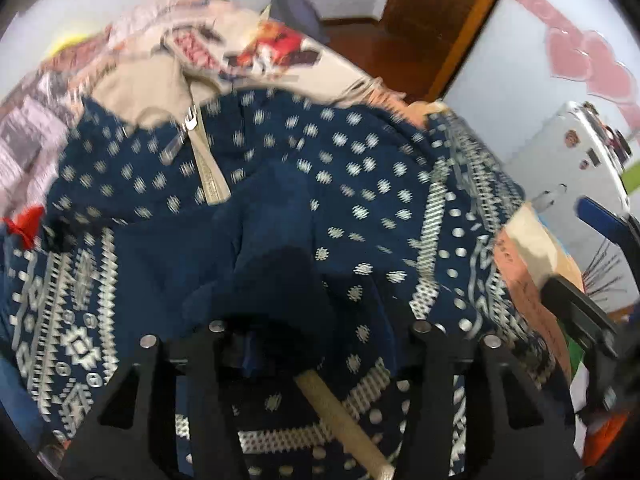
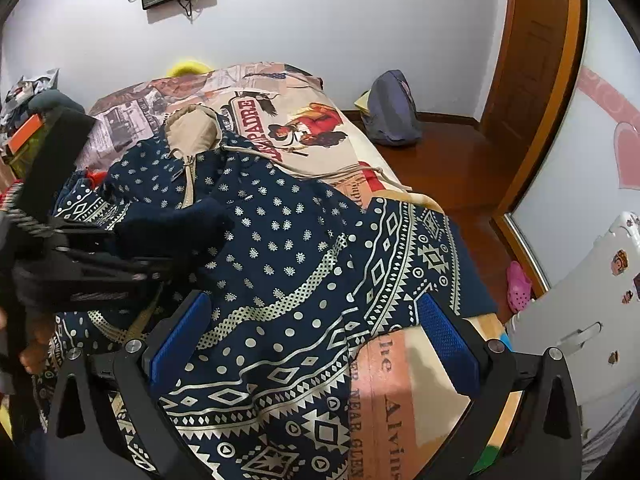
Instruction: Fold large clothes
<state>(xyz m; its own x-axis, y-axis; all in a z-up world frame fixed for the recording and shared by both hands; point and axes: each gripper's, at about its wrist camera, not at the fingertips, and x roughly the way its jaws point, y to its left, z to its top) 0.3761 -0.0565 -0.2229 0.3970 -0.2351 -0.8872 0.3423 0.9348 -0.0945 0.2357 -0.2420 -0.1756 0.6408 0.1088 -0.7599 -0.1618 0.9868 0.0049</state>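
Note:
A large navy hooded jacket with a white geometric print and a beige hood lies spread on the bed. My left gripper is shut on a fold of its dark navy cuff and holds it over the jacket body; it shows in the right wrist view at the left. My right gripper is open with blue pads apart, hovering over the jacket's lower patterned edge. The beige zipper runs down from the hood.
The bed has a printed cover. A purple backpack sits on the wooden floor by a wooden door. A white plastic chair stands at the right. Red clothing lies at the jacket's left.

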